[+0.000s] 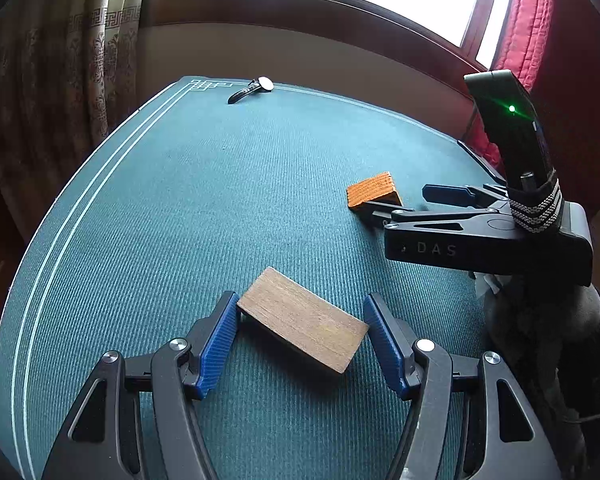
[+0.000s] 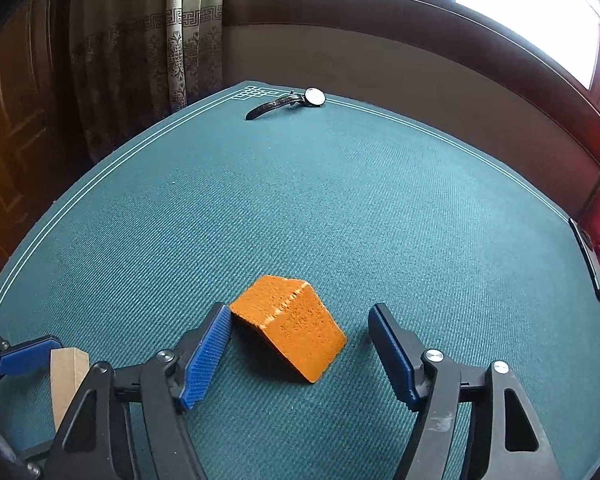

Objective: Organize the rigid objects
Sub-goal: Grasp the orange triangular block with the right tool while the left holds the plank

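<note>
A flat brown wooden block (image 1: 303,319) lies on the teal table mat (image 1: 220,200), between the fingers of my left gripper (image 1: 302,322), which is open with its pads close to the block's ends. An orange wedge-shaped block (image 2: 290,330) lies between the fingers of my right gripper (image 2: 300,334), which is open; its left pad touches the wedge's corner. In the left wrist view the right gripper (image 1: 396,204) and the orange wedge (image 1: 374,190) show at the right. In the right wrist view the wooden block (image 2: 66,376) and the left gripper (image 2: 4,396) show at the lower left.
A wristwatch with a white dial and black strap (image 2: 292,101) lies at the far edge of the mat; it also shows in the left wrist view (image 1: 254,88). A dark flat object (image 2: 590,260) lies at the mat's right edge. Curtains hang at left, a window and wall behind.
</note>
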Demonstrator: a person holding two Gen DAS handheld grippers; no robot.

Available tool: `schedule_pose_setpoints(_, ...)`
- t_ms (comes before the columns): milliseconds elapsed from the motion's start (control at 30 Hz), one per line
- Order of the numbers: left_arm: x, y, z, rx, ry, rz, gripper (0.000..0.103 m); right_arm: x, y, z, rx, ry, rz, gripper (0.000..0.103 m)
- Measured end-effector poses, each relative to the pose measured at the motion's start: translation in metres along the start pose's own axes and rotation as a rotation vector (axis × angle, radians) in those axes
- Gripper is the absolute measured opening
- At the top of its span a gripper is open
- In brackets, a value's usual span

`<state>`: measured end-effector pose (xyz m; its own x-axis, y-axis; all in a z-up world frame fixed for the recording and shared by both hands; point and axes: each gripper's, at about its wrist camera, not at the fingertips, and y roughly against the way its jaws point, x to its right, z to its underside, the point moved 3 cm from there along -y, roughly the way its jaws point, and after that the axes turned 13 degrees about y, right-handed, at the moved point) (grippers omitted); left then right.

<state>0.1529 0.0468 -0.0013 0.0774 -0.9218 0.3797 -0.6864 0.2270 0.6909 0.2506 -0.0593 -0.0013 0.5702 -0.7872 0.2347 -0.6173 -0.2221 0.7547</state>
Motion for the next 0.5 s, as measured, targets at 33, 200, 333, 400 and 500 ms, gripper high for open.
schedule_pose_setpoints(33,0.0,0.0,0.0,0.0,0.0,0.001,0.065,-0.002,0.0,0.0,0.003,0.002,-0.002,0.064)
schedule_pose_setpoints(200,0.002,-0.001,-0.001,-0.007,-0.006,0.013,0.072,-0.007,0.006,0.005,0.015,-0.004,0.015,0.051)
schedule_pose_setpoints(333,0.005,-0.001,0.001,-0.019,-0.023,0.032,0.081,-0.004,0.015,0.019,0.023,-0.041,0.034,0.048)
schedule_pose_setpoints(400,0.007,-0.001,0.002,-0.031,-0.041,0.042,0.087,0.001,0.019,0.027,0.021,-0.075,0.032,0.048)
schedule_pose_setpoints(500,0.011,-0.001,0.005,-0.05,-0.087,0.04,0.089,0.005,0.025,0.038,0.021,-0.104,0.034,0.048)
